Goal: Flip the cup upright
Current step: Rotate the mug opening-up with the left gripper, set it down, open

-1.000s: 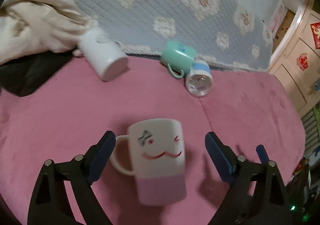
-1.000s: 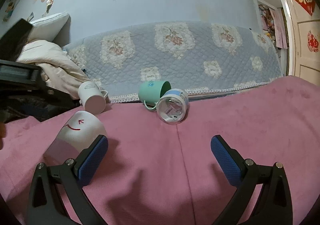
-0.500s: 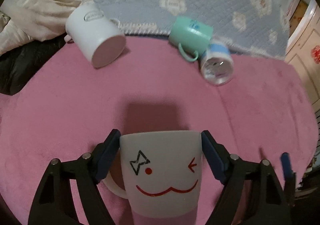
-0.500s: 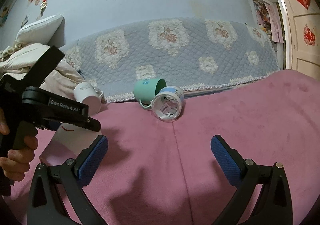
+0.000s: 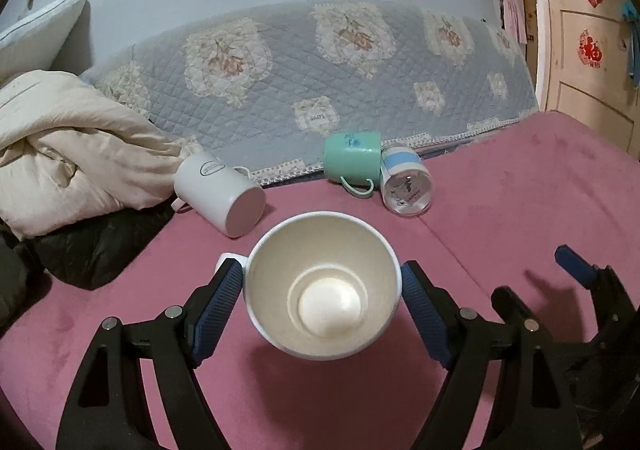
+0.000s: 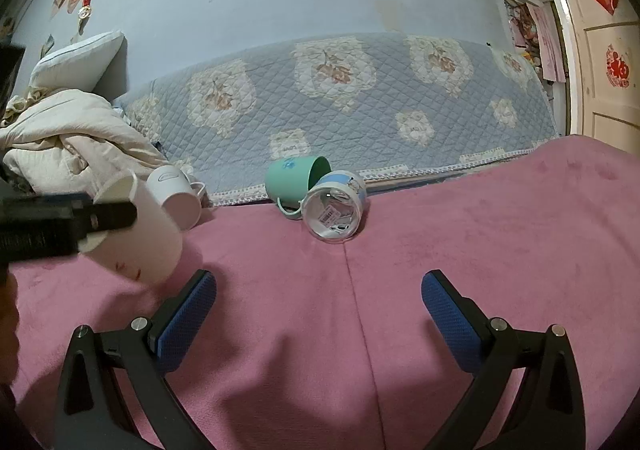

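A white mug (image 5: 323,290) sits clamped between the blue pads of the left gripper (image 5: 322,300), lifted clear of the pink blanket (image 5: 520,202) with its mouth tipped back toward the wrist camera — the right-wrist view shows it tilted in mid-air, its pale pink base lowest. The right gripper (image 6: 318,324) hangs with its jaws spread wide, holding nothing. The mug looks like glazed ceramic: stiff, fairly heavy for its size, slick under rubber and liable to chip if dropped, though the soft blanket should cushion a landing. The hold across the body just below the rim, with the handle (image 5: 226,260) left free beside one pad, seems a sound place to take it. Behind lie a white cup (image 5: 218,194), a green cup (image 5: 352,162) and a clear cup (image 5: 406,188) on their sides — a barcode sticker shows through the clear one's base, unreadable. The quilt (image 5: 320,70) bears patches reading "LOVE", seen inverted
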Tool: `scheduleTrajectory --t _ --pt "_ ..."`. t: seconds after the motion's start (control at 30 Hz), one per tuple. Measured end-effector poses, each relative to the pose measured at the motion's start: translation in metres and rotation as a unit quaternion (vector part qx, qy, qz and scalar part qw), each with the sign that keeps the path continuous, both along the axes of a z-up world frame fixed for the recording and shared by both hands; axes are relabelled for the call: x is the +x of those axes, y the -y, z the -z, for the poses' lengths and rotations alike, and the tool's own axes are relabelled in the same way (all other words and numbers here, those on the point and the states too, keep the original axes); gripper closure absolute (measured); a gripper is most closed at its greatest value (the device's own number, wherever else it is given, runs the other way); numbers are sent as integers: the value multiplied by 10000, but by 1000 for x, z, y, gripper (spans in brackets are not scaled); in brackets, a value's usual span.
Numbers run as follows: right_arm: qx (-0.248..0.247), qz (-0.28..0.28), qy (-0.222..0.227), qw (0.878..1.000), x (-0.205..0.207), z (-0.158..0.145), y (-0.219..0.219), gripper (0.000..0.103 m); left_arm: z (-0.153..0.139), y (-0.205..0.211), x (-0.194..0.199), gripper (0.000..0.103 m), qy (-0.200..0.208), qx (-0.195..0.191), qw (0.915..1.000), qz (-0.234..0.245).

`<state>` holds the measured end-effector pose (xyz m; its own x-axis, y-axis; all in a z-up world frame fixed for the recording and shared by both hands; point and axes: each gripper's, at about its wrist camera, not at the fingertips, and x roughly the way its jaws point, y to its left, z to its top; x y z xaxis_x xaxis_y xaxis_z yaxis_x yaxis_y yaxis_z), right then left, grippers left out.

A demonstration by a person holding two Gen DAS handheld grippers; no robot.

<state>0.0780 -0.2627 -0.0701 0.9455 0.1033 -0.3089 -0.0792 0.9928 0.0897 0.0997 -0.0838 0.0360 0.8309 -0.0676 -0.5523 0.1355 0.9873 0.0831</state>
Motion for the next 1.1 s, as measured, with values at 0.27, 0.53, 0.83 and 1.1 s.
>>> scheduleTrajectory --t 0.27,0.53,0.83,1.1 --pt "102 29 -66 9999 1 1 4 0 -1 2 10 24 -103 -101 9999 45" --pt "90 8 -114 9999 3 1 3 0 6 3 12 14 -160 -66 9998 32" --pt "33 -49 -60 10000 2 1 0 0 -11 -23 -67 0 1322 -192 9910 100" --pt "-137 -309 240 9991 -10 -3 -12 0 3 -73 -93 0 1839 -212 9823 -295"
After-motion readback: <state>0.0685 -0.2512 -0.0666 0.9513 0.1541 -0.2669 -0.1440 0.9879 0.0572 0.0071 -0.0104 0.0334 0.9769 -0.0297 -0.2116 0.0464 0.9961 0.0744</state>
